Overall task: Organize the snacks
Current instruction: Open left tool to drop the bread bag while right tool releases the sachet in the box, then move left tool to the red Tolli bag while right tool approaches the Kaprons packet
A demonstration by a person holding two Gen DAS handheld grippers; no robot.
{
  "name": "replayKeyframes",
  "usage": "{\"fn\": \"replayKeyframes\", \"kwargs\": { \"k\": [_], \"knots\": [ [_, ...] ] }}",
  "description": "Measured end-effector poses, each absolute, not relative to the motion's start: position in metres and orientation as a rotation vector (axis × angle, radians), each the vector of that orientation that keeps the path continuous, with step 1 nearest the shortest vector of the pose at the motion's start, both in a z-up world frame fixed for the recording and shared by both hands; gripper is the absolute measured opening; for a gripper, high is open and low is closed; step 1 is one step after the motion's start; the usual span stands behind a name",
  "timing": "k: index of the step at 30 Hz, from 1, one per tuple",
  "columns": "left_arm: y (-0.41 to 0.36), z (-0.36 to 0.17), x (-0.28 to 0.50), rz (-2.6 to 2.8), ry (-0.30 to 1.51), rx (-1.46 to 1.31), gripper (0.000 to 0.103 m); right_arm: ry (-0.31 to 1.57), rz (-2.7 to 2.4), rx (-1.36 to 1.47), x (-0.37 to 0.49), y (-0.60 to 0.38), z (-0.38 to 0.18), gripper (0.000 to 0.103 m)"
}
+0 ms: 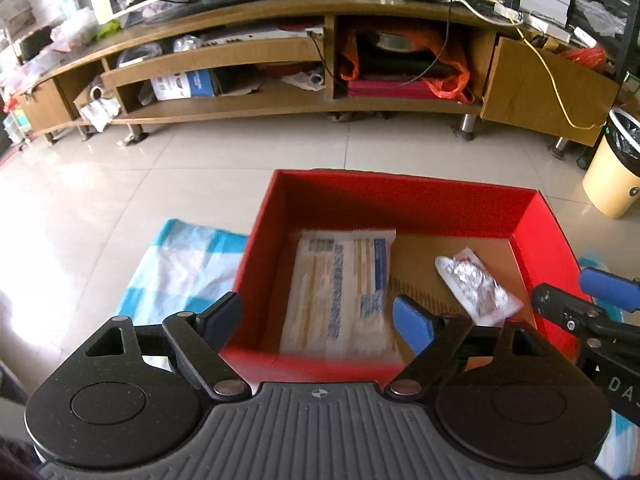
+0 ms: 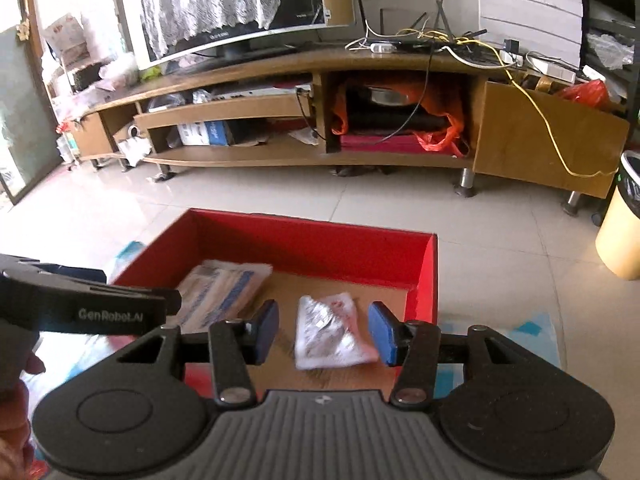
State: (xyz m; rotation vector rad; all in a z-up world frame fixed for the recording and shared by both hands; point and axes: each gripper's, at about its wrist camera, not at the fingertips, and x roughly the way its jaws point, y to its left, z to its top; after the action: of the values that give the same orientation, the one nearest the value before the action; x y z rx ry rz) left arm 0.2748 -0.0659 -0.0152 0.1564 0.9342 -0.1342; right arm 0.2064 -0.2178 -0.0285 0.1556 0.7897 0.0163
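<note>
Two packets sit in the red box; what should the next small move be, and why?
Probably lift both clear of the red box: the large packet and foil packet lie inside, and the left gripper and right gripper hold nothing.

1. One red box [image 1: 548, 236], open at the top
2. Two snack packets inside it: one large pale packet [image 1: 340, 284] with blue print and one small silvery packet [image 1: 476, 284]
3. One blue-and-white checked cloth [image 1: 180, 268] under the box
4. One cream waste bin [image 1: 608, 176]
5. One long wooden TV stand [image 1: 280, 108]
6. Two pairs of tongs: left tongs [image 1: 320, 320], right tongs [image 2: 324, 332]
</note>
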Motion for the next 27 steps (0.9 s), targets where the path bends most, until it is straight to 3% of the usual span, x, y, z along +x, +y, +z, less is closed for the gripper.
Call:
{"fn": "replayKeyframes", "kwargs": {
  "k": [27],
  "knots": [
    [0.073, -0.032, 0.125, -0.046, 1.118, 0.039, 0.087, 0.973, 0.212, 0.191, 0.066, -0.125, -0.043, 0.047]
  ]
}}
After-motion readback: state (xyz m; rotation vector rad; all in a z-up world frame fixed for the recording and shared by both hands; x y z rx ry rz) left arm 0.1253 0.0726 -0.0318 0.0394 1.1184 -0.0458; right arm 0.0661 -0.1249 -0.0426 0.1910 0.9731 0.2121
